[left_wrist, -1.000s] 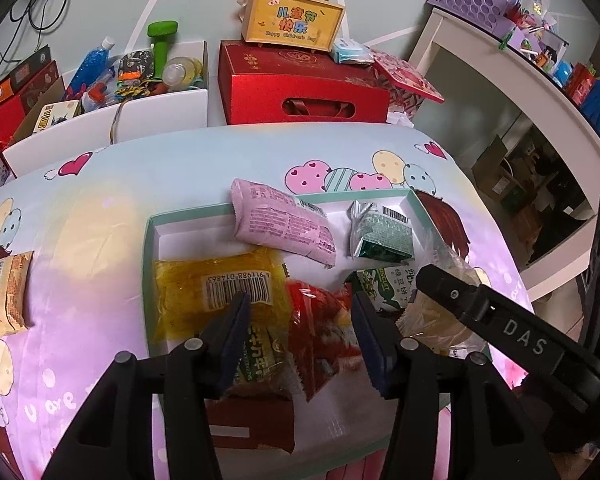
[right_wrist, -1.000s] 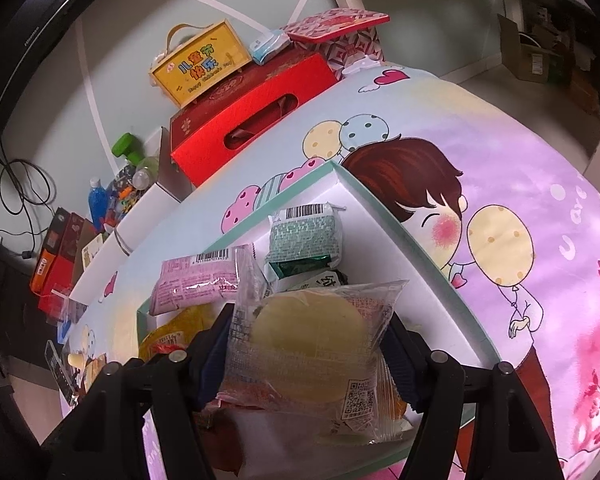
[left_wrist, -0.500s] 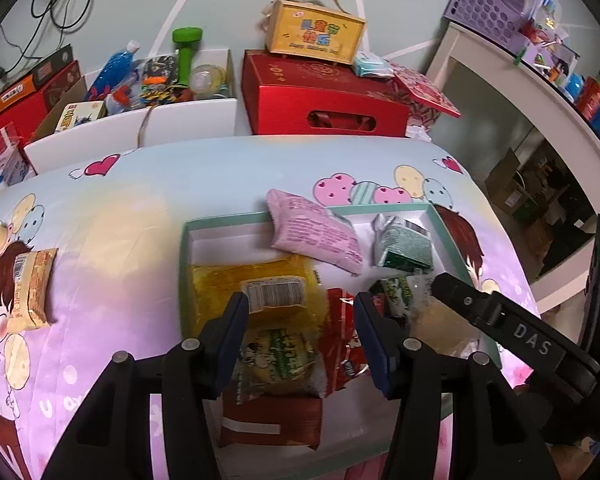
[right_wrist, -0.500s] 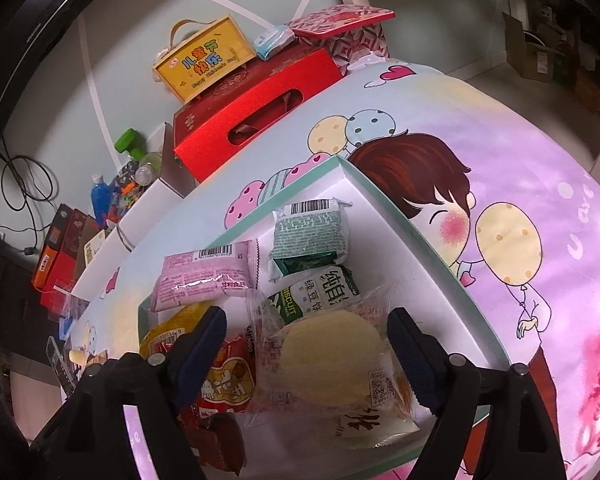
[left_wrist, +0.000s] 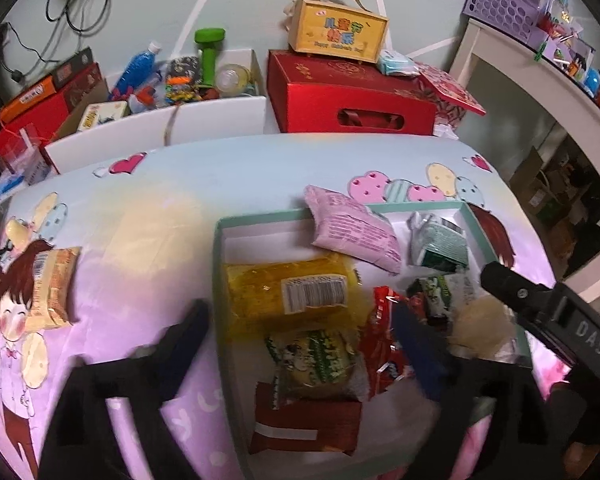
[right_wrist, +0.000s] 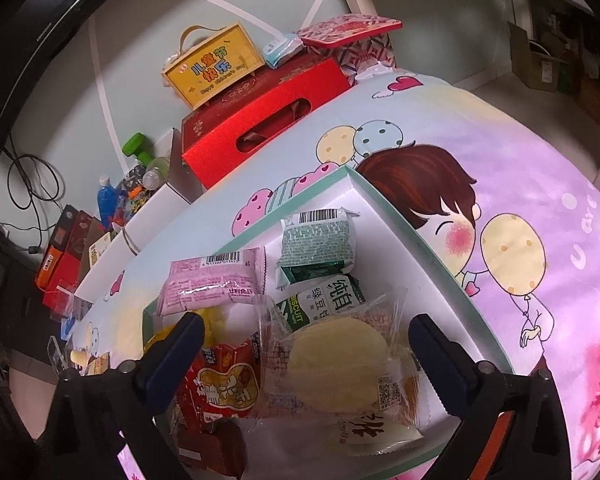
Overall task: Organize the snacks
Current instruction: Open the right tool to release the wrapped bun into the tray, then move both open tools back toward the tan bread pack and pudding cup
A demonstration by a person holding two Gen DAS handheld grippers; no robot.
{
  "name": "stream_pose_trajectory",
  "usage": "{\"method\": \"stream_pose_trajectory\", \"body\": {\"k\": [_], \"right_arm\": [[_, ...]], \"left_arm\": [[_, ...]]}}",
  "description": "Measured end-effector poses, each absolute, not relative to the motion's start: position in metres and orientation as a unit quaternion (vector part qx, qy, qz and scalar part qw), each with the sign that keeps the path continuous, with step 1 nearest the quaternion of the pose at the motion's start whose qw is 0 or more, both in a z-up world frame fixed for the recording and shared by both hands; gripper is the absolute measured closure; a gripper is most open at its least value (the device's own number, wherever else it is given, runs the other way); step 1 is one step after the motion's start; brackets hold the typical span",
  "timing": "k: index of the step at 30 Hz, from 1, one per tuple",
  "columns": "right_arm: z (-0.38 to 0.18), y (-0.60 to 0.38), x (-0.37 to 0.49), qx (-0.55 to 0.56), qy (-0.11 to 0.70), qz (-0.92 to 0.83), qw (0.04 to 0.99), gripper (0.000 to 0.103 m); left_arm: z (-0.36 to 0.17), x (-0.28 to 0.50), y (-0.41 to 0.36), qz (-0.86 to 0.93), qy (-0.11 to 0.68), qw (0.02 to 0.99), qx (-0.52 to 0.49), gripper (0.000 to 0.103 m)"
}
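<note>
Right wrist view showed your right claw (right_wrist: 306, 354) opening over the clear-wrapped bun (right_wrist: 340, 364) in the box (right_wrist: 432, 256), your left claw (left_wrist: 300, 344) opening too, so next grab the orange snack (left_wrist: 54, 286) on the bench (left_wrist: 148, 232).

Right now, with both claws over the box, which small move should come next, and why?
Probably lift the left claw and take it to the orange snack packet, which alone lies on the cloth outside the green-rimmed box. Both claws are opening, and nothing is gripped.

Assorted snack packets (right_wrist: 316, 248) piled flat inside green-rimmed tray (left_wrist: 260, 216), one orange packet (left_wrist: 54, 288) outside
</note>
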State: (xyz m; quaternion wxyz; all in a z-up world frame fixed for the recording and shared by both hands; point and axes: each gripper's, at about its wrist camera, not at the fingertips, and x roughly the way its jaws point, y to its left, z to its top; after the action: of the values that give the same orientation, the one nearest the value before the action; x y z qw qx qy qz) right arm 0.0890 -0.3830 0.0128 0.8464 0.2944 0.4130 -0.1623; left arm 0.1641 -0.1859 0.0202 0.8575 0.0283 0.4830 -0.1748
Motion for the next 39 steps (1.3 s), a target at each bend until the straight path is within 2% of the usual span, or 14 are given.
{"method": "stream_pose_trajectory", "body": {"k": [21, 39], "right_arm": [[0.043, -0.359, 0.090, 0.247, 0.388, -0.162, 0.873, 0.000], [0.042, -0.293, 0.112, 0.188, 0.417, -0.111, 0.882, 0.000]], "left_arm": [[0.031, 0.165, -0.140, -0.138, 0.475, 0.869, 0.026, 0.007], [0.025, 0.165, -0.049, -0.071, 0.489, 0.869, -0.022, 0.007]]}}
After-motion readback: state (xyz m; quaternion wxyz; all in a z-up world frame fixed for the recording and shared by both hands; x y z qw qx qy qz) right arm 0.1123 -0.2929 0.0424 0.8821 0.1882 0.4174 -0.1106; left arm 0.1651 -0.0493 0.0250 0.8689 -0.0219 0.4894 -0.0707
